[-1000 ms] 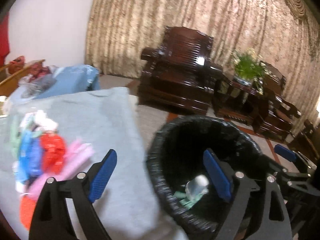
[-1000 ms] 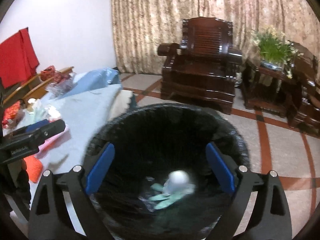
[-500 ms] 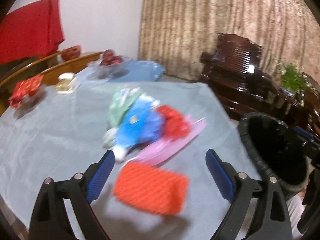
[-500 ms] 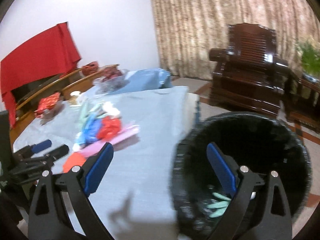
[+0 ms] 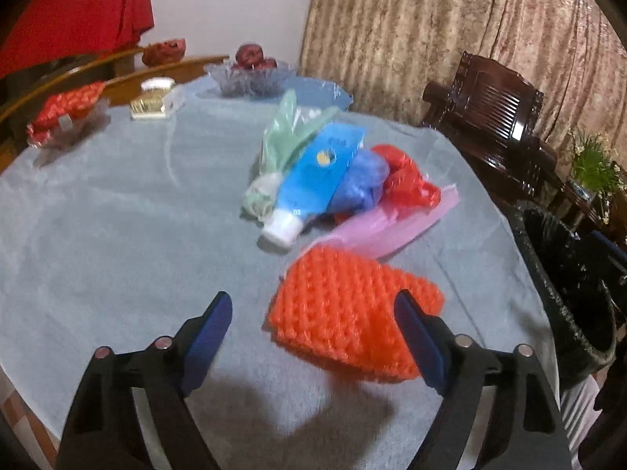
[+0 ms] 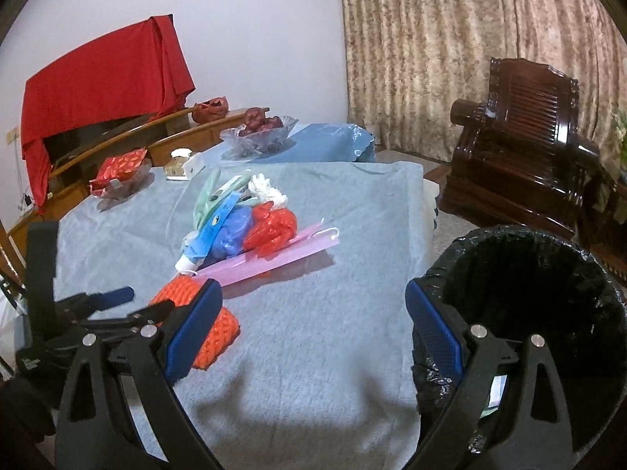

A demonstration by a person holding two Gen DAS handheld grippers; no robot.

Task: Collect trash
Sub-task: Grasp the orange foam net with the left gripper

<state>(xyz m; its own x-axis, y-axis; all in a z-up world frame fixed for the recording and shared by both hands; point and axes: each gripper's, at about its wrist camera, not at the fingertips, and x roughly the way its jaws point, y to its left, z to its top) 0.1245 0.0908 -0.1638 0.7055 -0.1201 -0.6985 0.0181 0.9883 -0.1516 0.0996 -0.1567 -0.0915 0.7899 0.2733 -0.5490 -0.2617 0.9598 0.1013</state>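
- Left gripper [image 5: 311,325]: fingers spread wide, nothing held. A second ago it hung over the bin; it has since swung back over the worktop and now points at the orange foam net.
- Right gripper [image 6: 313,315]: fingers also wide apart and empty. It has turned away from the bin mouth and now straddles the gap between worktop edge and bin.
- Orange foam net [image 5: 348,319]: nearest piece of trash, lying flat on the grey cloth, between the left fingers in view but apparently beyond their tips; whether they touch it cannot be told.
- Remaining pile: blue tube [image 5: 313,180] with white cap, green bag [image 5: 286,137], blue bag [image 5: 362,180], red bag [image 5: 407,180], pink sleeve [image 5: 392,223], all heaped together mid-worktop just behind the net.
- Bin [image 6: 525,305]: black-lined, standing off the right edge of the worktop. Its inside reads as dark here, so its contents cannot be made out.
- Worktop [image 5: 117,235]: grey cloth cover; fruit bowl [image 6: 260,131] and red packet [image 6: 119,168] at the far side, well apart from the pile.
- Reading of the change: one drop-off seems complete, and both grippers have returned for the next item. The net looks like the likely pick; most of the pile is still uncollected.
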